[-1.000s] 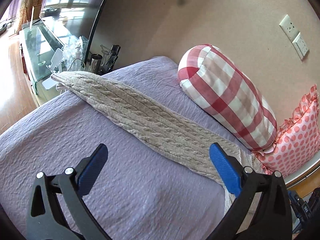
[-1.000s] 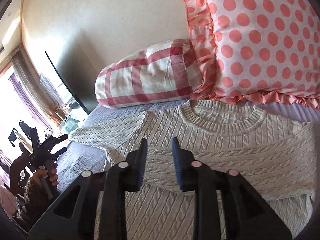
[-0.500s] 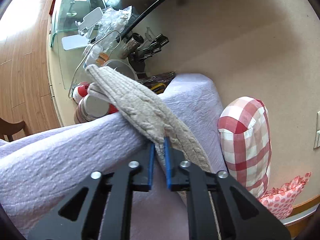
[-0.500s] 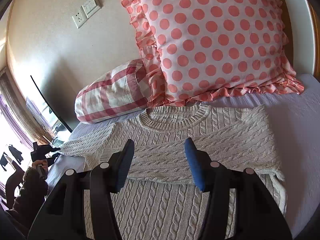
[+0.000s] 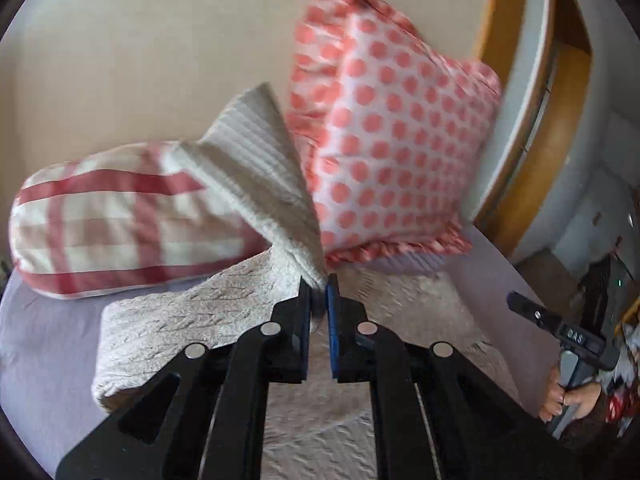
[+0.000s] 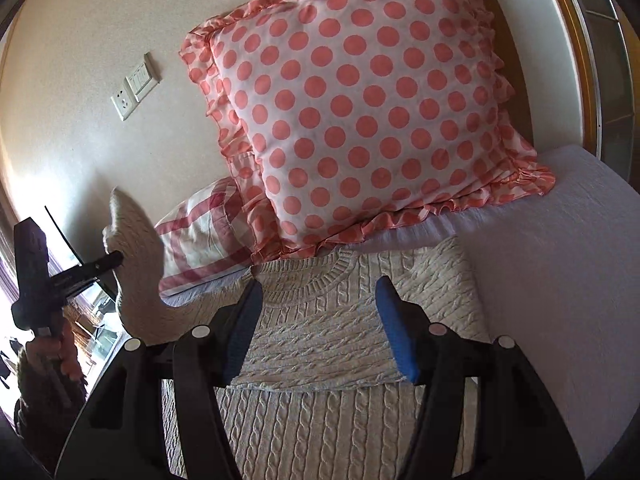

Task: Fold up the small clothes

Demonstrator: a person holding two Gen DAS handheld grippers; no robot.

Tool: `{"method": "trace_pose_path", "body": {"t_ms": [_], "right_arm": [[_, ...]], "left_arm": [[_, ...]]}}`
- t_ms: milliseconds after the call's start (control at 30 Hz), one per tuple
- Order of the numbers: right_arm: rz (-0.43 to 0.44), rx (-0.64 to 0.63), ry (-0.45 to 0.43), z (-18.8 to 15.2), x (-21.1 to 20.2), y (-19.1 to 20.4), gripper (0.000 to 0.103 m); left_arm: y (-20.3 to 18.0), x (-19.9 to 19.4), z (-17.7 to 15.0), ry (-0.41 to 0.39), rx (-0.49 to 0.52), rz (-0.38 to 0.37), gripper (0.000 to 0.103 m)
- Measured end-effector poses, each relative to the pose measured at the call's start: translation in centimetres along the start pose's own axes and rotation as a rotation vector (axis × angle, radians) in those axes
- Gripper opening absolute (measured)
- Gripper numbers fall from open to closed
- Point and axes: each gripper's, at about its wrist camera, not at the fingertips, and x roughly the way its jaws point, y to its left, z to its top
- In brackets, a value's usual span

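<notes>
- Surface: bed with lavender quilted cover [image 6: 540, 240]; beige wall behind, with a socket plate [image 6: 125, 102]. A polka-dot pillow [image 6: 360, 112] and a checked bolster [image 5: 120, 216] stand at the head.
- Sweater [image 6: 320, 340] lies flat on the cover, neckline toward the pillows, long axis toward the camera.
- Cream cable knit; far sleeve folded in.
- Left gripper [image 5: 319, 288] is clamped on the raised sleeve [image 5: 260, 168].
- Right gripper [image 6: 318, 312] is spread apart above the chest.

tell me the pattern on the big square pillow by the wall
Coral-pink polka dots on white, with a ruffled edge: pillow. Sharpest in the right wrist view.
</notes>
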Motion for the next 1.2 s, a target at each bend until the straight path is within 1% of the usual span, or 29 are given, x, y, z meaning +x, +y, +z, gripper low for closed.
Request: {"method": "trace_pose_path", "body": {"t_ms": [67, 100, 133, 167, 233, 300, 333, 400, 433, 500, 567, 600, 633, 667, 733, 767, 833, 900, 933, 1033, 1067, 1100, 1133, 1167, 1200], "right_arm": [[-0.012, 0.051, 0.041, -0.1, 0.8, -1.4, 0.061], [-0.012, 0.077, 0.066, -0.2, 1.2, -2.2, 0.061], [-0.012, 0.098, 0.086, -0.3, 1.4, -3.0, 0.060], [-0.017, 0.111, 0.106, -0.4, 1.7, -3.7, 0.060], [-0.045, 0.137, 0.135, -0.5, 2.4, -5.1, 0.051], [-0.085, 0.182, 0.182, -0.7, 3.8, -6.6, 0.037], [-0.103, 0.191, 0.208, -0.9, 4.5, -7.1, 0.034], [-0.140, 0.160, 0.236, -1.4, 5.7, -7.4, 0.032], [-0.165, 0.129, 0.248, -1.6, 6.2, -7.3, 0.033], [-0.214, 0.076, 0.276, -2.1, 7.4, -7.2, 0.033], [-0.243, 0.051, 0.314, -2.5, 8.6, -7.4, 0.033], [-0.246, 0.031, 0.316, -2.8, 8.8, -7.3, 0.030], [-0.242, -0.003, 0.303, -2.9, 8.7, -6.9, 0.025], [-0.225, -0.037, 0.297, -3.1, 8.5, -6.4, 0.008], [-0.242, -0.085, 0.237, -2.5, 7.6, -5.5, 0.007], [-0.249, -0.086, 0.199, -1.7, 7.2, -5.3, 0.007], [-0.268, -0.068, 0.149, 0.1, 7.1, -5.6, 0.007], [-0.352, -0.093, 0.115, 1.3, 7.9, -6.1, 0.007], [-0.382, -0.098, 0.120, 1.8, 8.7, -6.5, 0.007], [-0.424, -0.085, 0.225, 1.6, 11.9, -7.9, 0.007], [-0.441, -0.102, 0.223, 1.5, 12.0, -7.9, 0.008], [-0.445, -0.107, 0.212, 1.4, 11.4, -7.7, 0.012], [-0.435, -0.091, 0.204, 1.3, 10.4, -7.6, 0.019], [-0.404, -0.062, 0.199, 1.2, 9.0, -7.5, 0.035], [-0.351, -0.029, 0.187, 0.9, 7.3, -7.3, 0.056]], "left_arm": [[-5.4, 5.0, -2.7, 0.116, 0.124, -0.032, 0.009], [-6.7, 6.2, -4.1, 0.154, 0.159, -0.041, 0.009], [-7.1, 6.5, -5.3, 0.168, 0.171, -0.048, 0.009], [-6.8, 6.0, -6.4, 0.165, 0.166, -0.045, 0.012], [-5.0, 4.0, -7.8, 0.136, 0.133, -0.015, 0.012], [-2.6, 1.3, -8.9, 0.102, 0.090, 0.046, 0.025], [-1.4, -0.1, -9.5, 0.089, 0.076, 0.078, 0.028], [0.6, -2.6, -10.7, 0.072, 0.057, 0.145, 0.041], [1.6, -3.7, -11.3, 0.070, 0.044, 0.177, 0.044], [3.5, -5.4, -12.6, 0.080, 0.014, 0.209, 0.046], [5.3, -6.4, -13.9, 0.097, -0.027, 0.232, 0.046], [6.1, -6.9, -14.5, 0.102, -0.048, 0.236, 0.047], [6.8, -7.4, -15.1, 0.105, -0.070, 0.238, 0.047], [7.3, -7.7, -15.5, 0.106, -0.089, 0.237, 0.047], [8.0, -8.1, -16.3, 0.102, -0.123, 0.216, 0.047], [8.2, -8.2, -16.5, 0.101, -0.135, 0.202, 0.047], [8.1, -8.1, -17.1, 0.101, -0.152, 0.191, 0.047], [7.8, -8.0, -17.8, 0.106, -0.171, 0.177, 0.048], [7.6, -8.0, -18.1, 0.111, -0.179, 0.174, 0.048], [7.1, -8.0, -19.2, 0.129, -0.185, 0.186, 0.049], [7.0, -8.2, -19.6, 0.135, -0.188, 0.188, 0.050], [6.9, -8.4, -20.1, 0.140, -0.190, 0.192, 0.051], [6.8, -8.7, -20.5, 0.144, -0.192, 0.196, 0.051], [6.7, -9.0, -21.0, 0.147, -0.193, 0.198, 0.052], [6.7, -9.4, -21.6, 0.153, -0.196, 0.200, 0.053]]}}
